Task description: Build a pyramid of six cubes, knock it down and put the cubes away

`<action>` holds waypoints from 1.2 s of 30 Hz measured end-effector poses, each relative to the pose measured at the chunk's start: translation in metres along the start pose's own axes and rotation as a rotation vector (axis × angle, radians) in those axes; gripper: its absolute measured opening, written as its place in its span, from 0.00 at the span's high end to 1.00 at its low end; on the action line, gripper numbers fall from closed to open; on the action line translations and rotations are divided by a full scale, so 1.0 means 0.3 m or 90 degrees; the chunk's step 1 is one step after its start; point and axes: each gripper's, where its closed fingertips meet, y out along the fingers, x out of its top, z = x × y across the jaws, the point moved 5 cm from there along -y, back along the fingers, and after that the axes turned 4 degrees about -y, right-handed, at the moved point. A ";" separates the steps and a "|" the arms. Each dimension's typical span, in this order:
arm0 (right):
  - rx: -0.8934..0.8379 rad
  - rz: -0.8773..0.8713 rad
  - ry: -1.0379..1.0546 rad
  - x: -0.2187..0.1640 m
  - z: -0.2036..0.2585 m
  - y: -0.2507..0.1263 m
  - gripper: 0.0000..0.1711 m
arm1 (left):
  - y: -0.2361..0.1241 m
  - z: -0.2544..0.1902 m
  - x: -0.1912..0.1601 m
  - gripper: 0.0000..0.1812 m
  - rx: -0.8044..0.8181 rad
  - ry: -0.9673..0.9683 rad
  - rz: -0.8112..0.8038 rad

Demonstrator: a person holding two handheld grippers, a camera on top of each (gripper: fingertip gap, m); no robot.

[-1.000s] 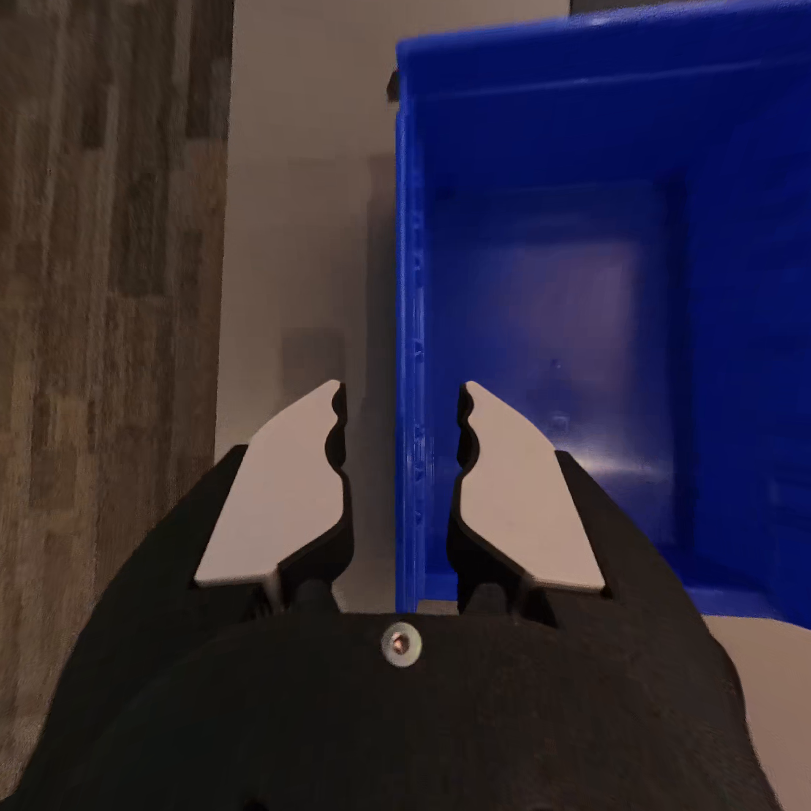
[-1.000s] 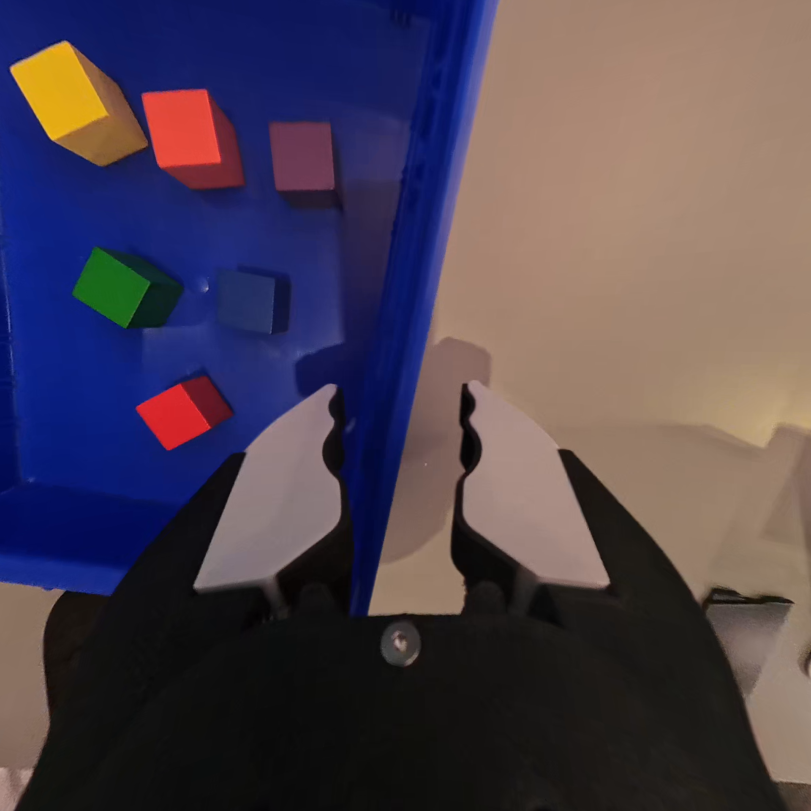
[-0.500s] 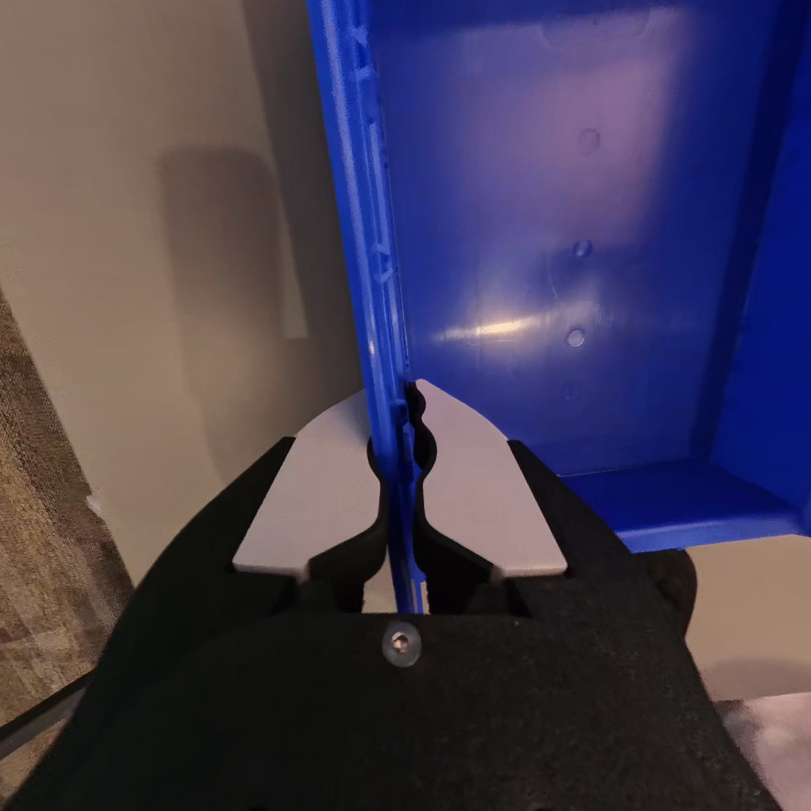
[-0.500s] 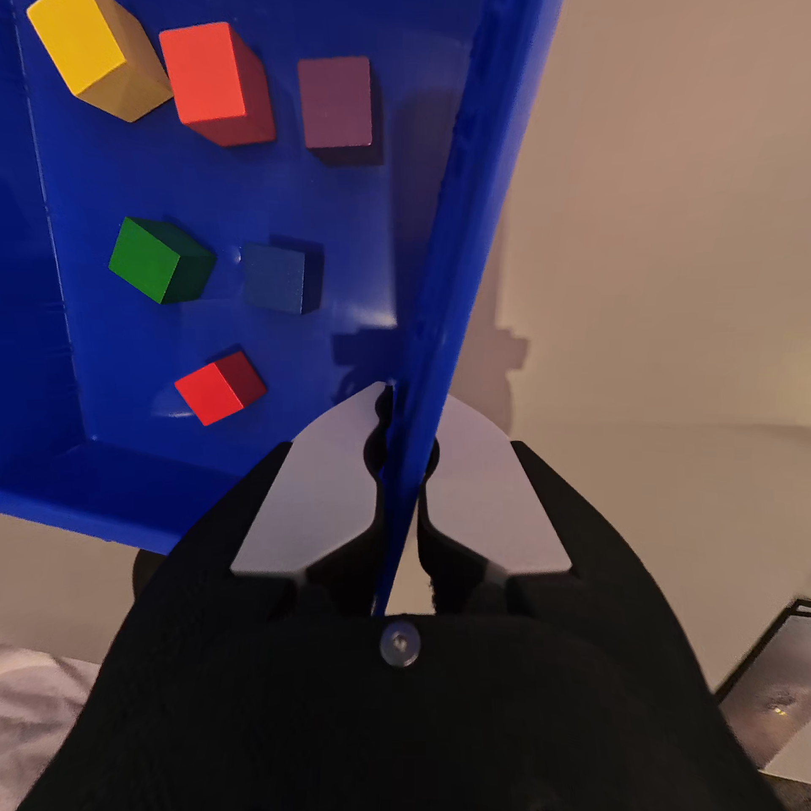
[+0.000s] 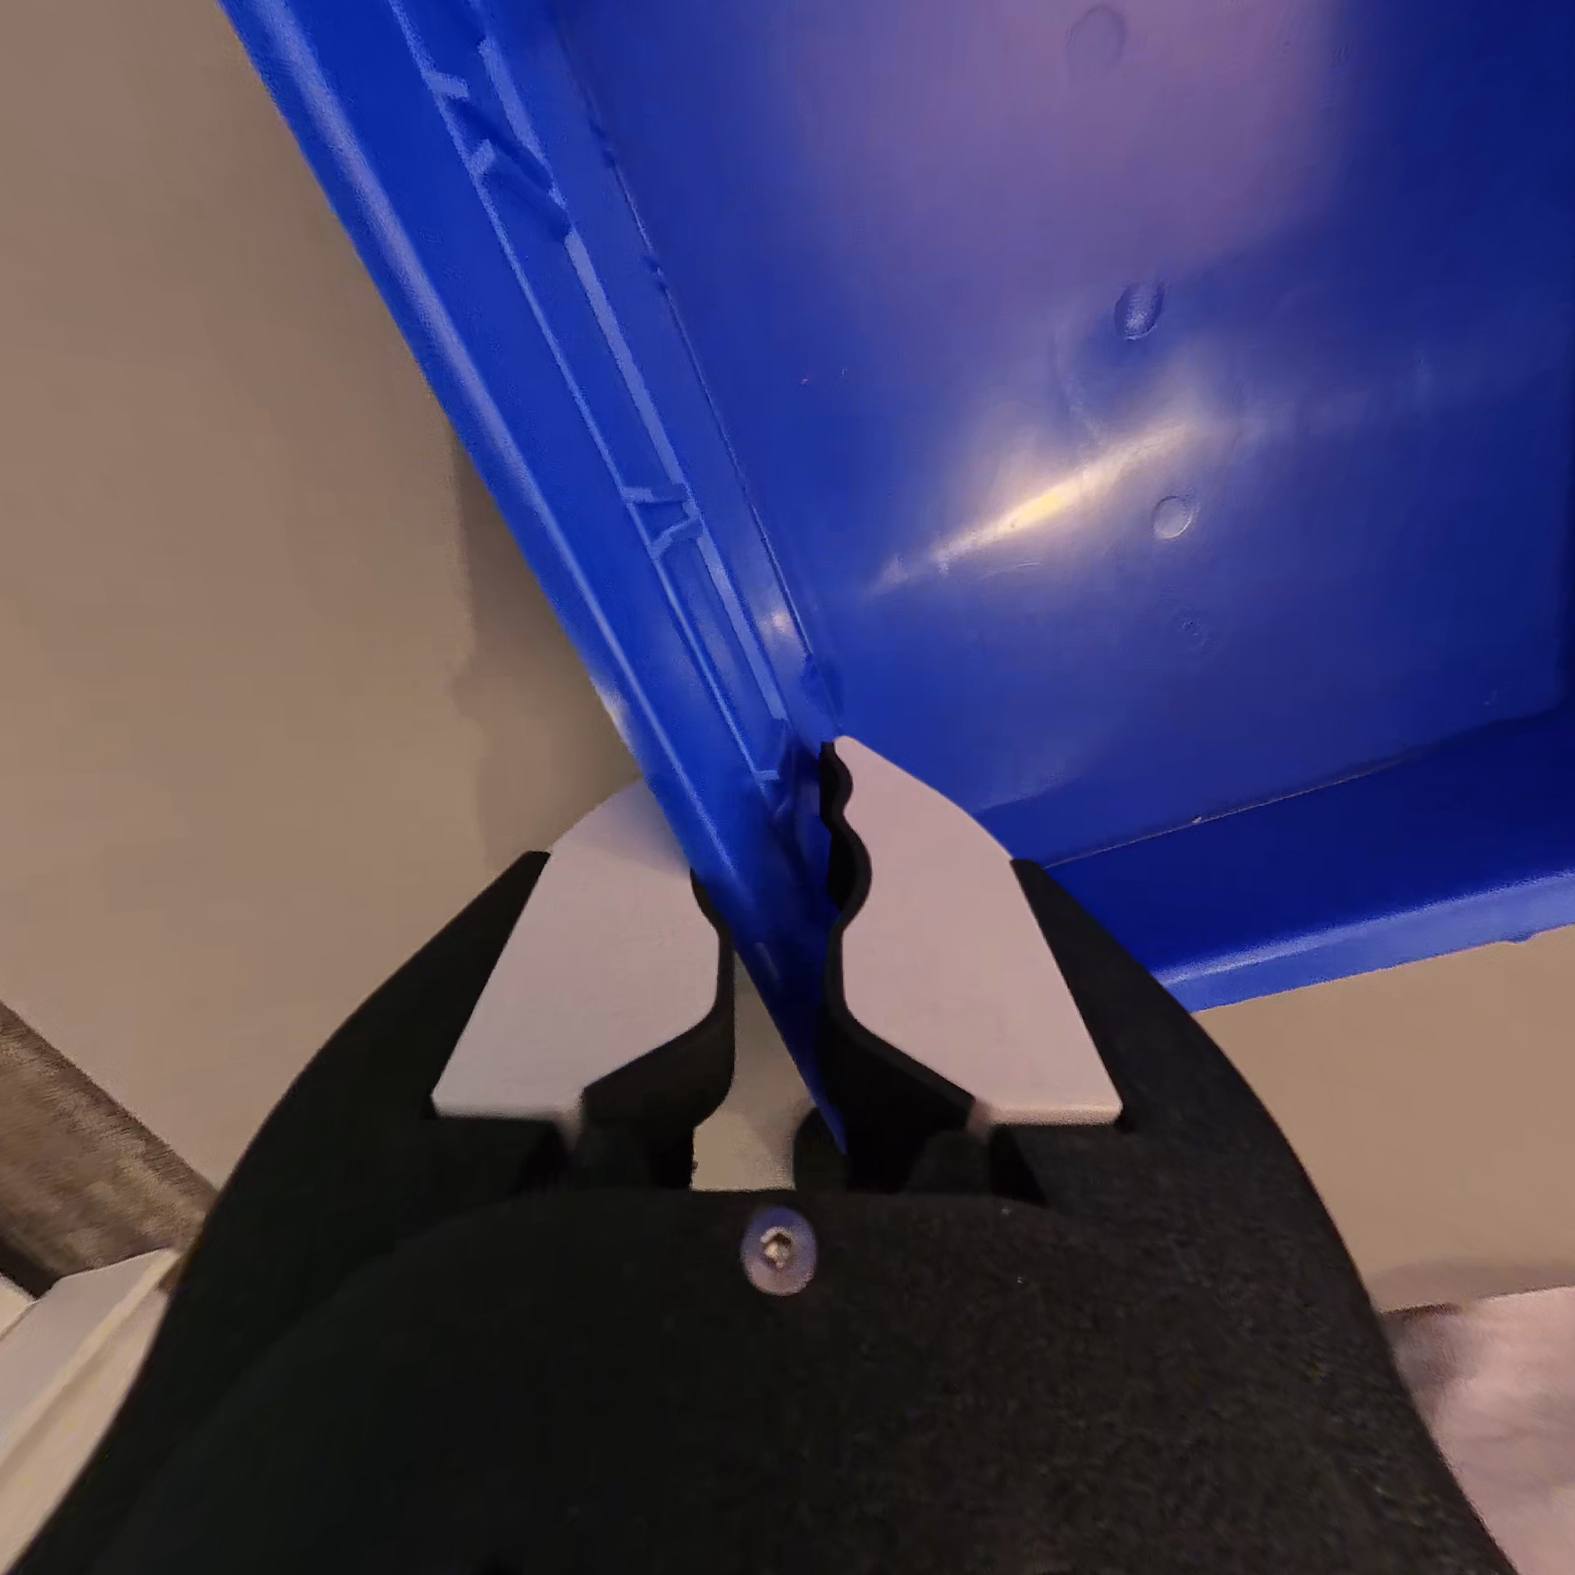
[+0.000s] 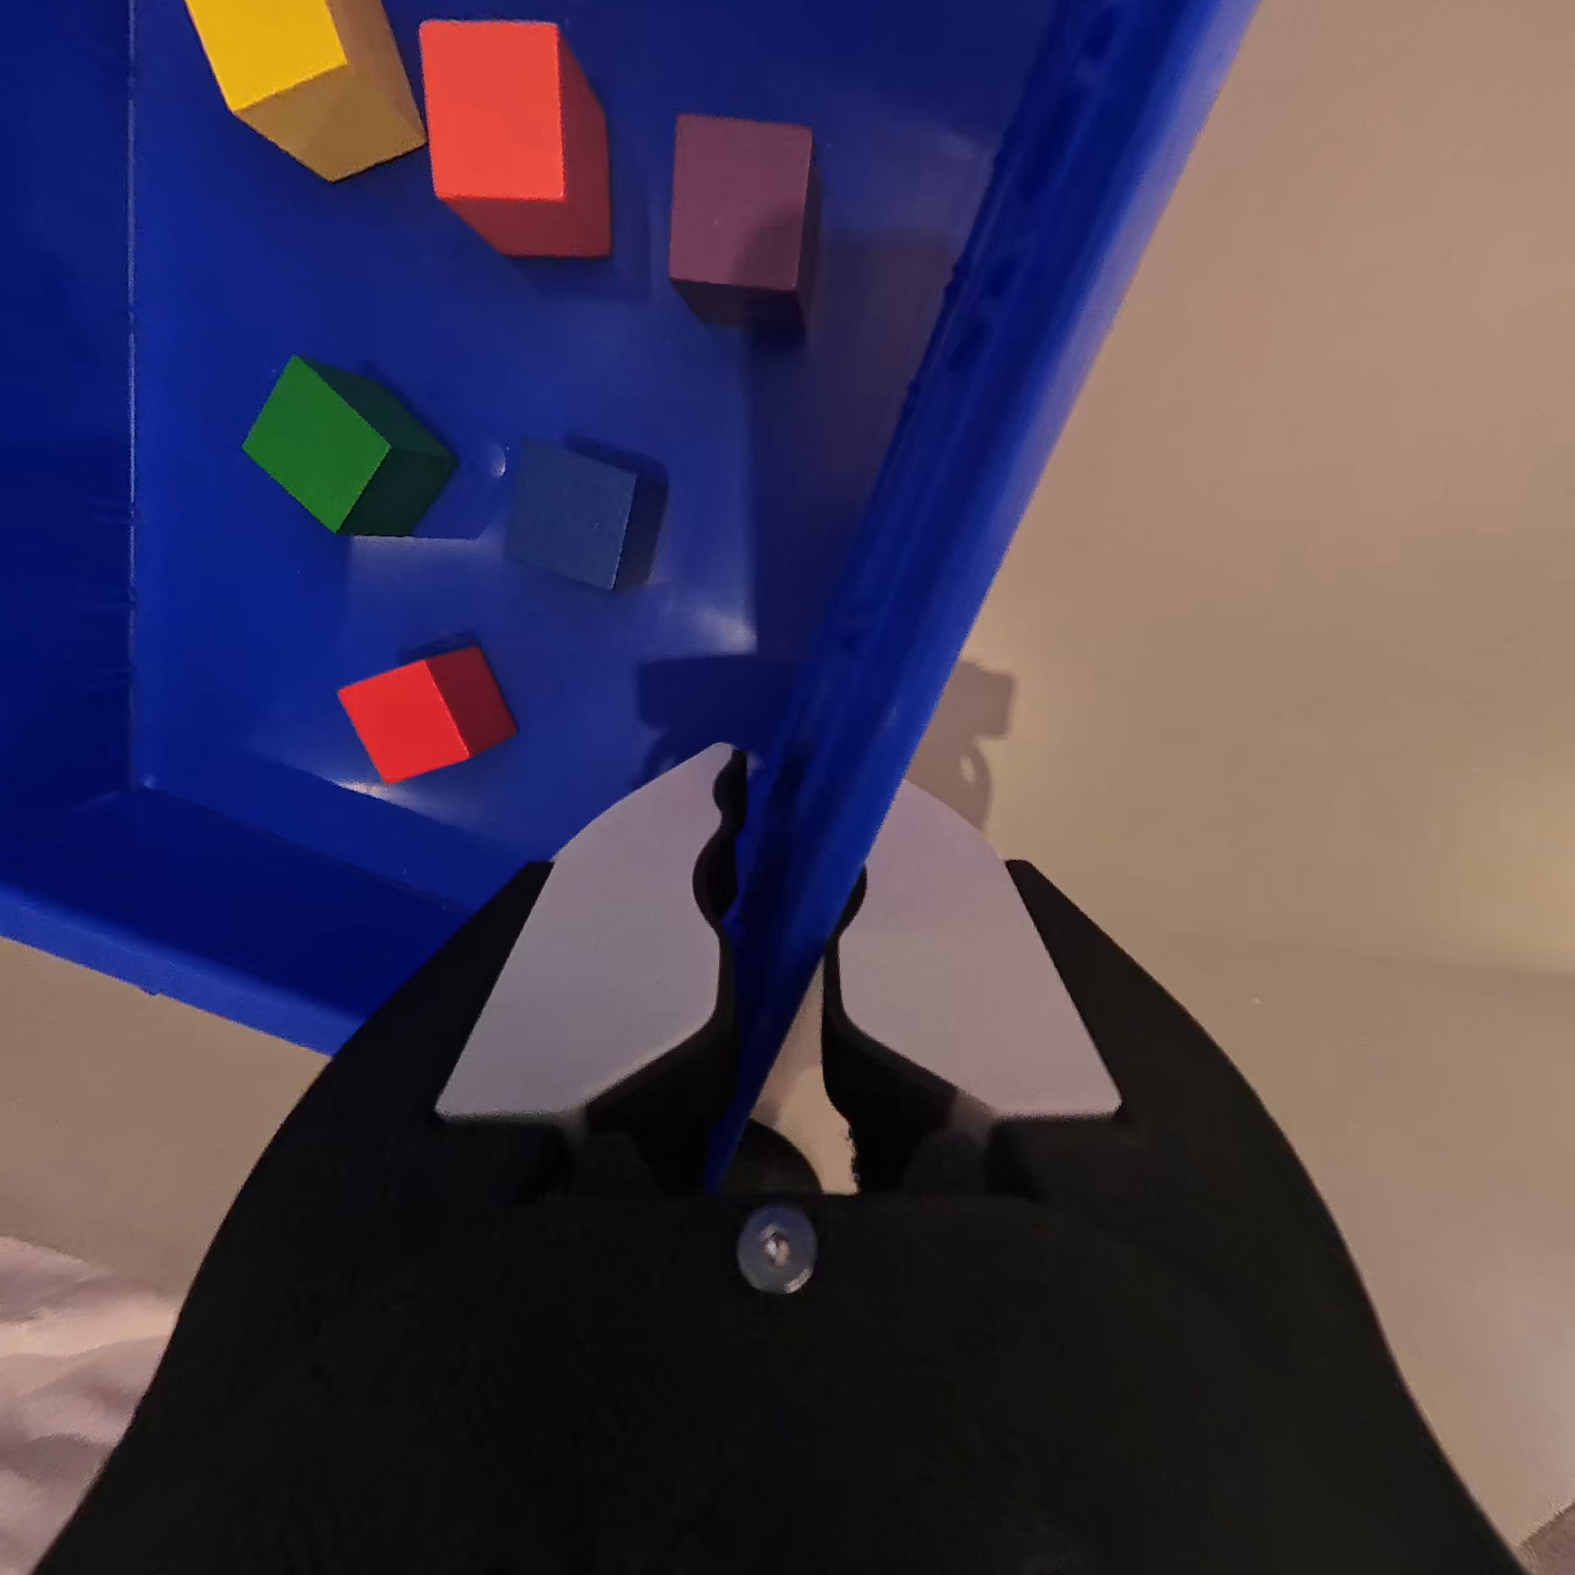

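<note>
In the left wrist view, the left claw point(image 5: 771, 788) is clamped on the left side wall of the blue plastic bin point(image 5: 1065, 358), above the beige worktop point(image 5: 213, 554).

In the right wrist view, the right claw point(image 6: 805, 788) grips the bin's right wall point(image 6: 980, 426). Left of and beyond it, six coloured wooden cubes lie scattered on the bin floor: yellow point(image 6: 290, 68), orange point(image 6: 503, 128), purple point(image 6: 737, 204), green point(image 6: 332, 443), blue point(image 6: 571, 511), red point(image 6: 418, 712).

blue bin point(image 5: 1108, 358): moulded plastic, glossy, smooth floor with light glare, ribbed rim
cubes inside the bin, such as the yellow cube point(image 6: 281, 60) and green cube point(image 6: 341, 443): painted, matt, smooth faces
left gripper point(image 5: 771, 810): matt black body with a rough grain, smooth pale finger plates, shiny metal screw
right gripper point(image 6: 793, 810): same finish
bench point(image 5: 213, 511) beside the bin: smooth, matt beige
</note>
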 end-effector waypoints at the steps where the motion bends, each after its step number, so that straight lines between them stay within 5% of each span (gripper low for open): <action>1: 0.004 0.001 -0.009 0.008 0.021 0.004 0.89 | 0.000 -0.021 0.007 0.89 0.009 0.010 0.003; 8: 0.036 0.025 -0.055 0.045 0.121 0.019 0.85 | -0.003 -0.175 0.039 0.82 0.028 0.082 0.018; 16: 0.037 0.030 -0.003 0.166 0.070 0.022 0.83 | -0.006 -0.266 0.050 0.81 0.016 0.122 0.015; 21: 0.006 0.105 -0.005 0.189 0.047 0.053 0.91 | -0.010 -0.279 0.038 0.79 -0.007 0.135 0.022; 30: 0.048 0.115 0.038 0.174 -0.070 0.040 0.96 | -0.078 -0.283 0.011 0.76 -0.200 0.161 0.000; 36: 0.075 0.178 0.033 0.123 -0.155 0.019 0.96 | -0.194 -0.216 -0.013 0.79 -0.306 0.166 -0.105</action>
